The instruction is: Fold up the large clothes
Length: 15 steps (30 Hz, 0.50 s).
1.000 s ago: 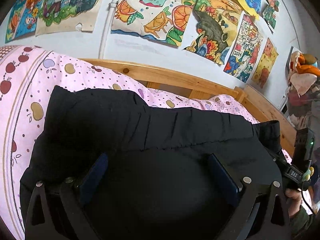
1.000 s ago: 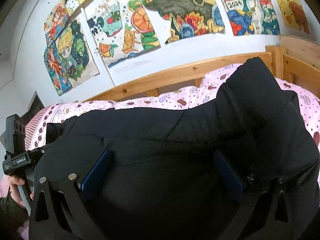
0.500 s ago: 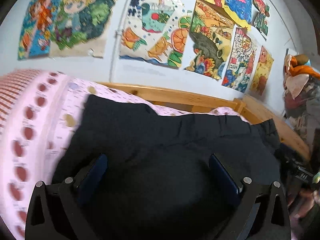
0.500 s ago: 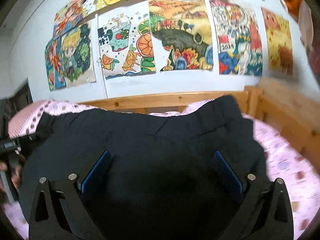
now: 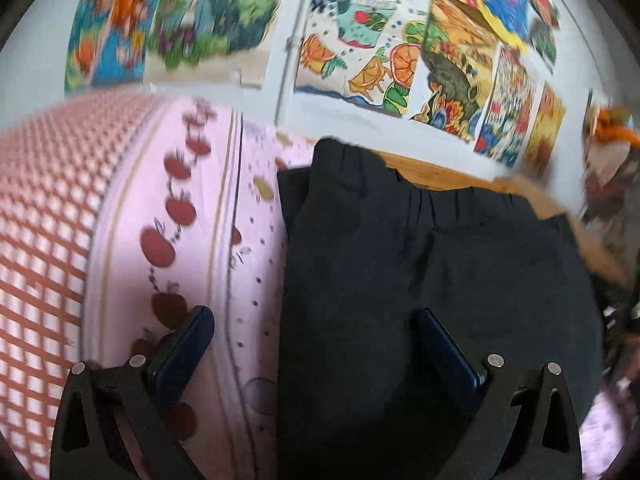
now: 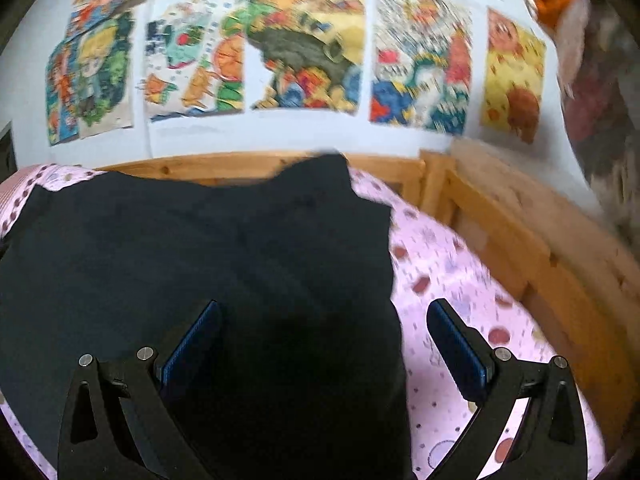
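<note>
Black trousers (image 5: pixel 420 280), waistband gathered, fill our frames' centre, flat on the pink fruit-print bedding (image 5: pixel 200 208); our left gripper (image 5: pixel 316 344) and right gripper (image 6: pixel 324 336) gape empty. Drawings (image 6: pixel 304 40) crowd the wall above.

A wooden-framed bed (image 6: pixel 516 220) carries a pink fruit-print cover (image 5: pixel 192 216), with black trousers (image 5: pixel 420 260) lying on it.

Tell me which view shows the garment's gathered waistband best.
Left wrist view: the black garment's gathered waistband runs across its far edge. The right wrist view shows the same garment only as a blurred dark mass, with no gathers discernible.
</note>
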{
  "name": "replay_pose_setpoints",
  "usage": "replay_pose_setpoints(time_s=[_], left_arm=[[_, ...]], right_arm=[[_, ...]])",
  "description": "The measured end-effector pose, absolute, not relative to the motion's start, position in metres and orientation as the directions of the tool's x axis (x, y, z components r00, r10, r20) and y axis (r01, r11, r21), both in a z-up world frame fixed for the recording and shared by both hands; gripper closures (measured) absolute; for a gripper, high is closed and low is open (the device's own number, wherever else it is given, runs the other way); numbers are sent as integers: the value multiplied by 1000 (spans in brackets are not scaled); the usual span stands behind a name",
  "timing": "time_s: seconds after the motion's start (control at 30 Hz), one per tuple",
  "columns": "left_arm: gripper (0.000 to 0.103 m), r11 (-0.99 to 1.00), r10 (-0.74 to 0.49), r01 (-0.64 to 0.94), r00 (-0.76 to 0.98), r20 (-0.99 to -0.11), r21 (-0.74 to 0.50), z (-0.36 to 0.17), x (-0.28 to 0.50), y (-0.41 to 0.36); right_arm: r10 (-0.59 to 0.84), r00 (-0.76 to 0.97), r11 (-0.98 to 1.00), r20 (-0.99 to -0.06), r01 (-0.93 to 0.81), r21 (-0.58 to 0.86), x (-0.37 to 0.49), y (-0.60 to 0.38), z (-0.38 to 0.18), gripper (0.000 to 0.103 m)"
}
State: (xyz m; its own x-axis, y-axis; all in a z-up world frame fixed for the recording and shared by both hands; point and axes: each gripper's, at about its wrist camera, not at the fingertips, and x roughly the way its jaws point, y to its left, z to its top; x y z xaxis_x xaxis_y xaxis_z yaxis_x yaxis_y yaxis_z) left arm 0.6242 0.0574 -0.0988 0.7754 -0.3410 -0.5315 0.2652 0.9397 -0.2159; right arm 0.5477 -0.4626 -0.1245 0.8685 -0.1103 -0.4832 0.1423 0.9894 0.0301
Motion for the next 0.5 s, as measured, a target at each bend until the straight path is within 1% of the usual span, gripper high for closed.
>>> replay_pose_setpoints(time_s=[0.03,0.17,0.3,0.43,0.5], left_arm=[[0,933,-359,277,772,-524,-231,-104,626,60],[0,923,-385,317,755,-531,-218,-119,628,54],[0,903,-430,341,744,-511,-262,-126,628,58],[0,880,-472,367,739,-480,-300,-132,626,64],[0,871,-489,379,734,-471,-313,-133,626,66]], right_arm=[[-105,862,986,-497,155,61,551,-470,-131,2],[-74,859,978,-507,162,132,560,-477,-149,2],[-10,851,974,-525,126,186,568,-480,-167,2],[133,842,936,-523,67,346,575,-499,-185,1],[175,832,923,-527,48,383,579,-501,-191,1]])
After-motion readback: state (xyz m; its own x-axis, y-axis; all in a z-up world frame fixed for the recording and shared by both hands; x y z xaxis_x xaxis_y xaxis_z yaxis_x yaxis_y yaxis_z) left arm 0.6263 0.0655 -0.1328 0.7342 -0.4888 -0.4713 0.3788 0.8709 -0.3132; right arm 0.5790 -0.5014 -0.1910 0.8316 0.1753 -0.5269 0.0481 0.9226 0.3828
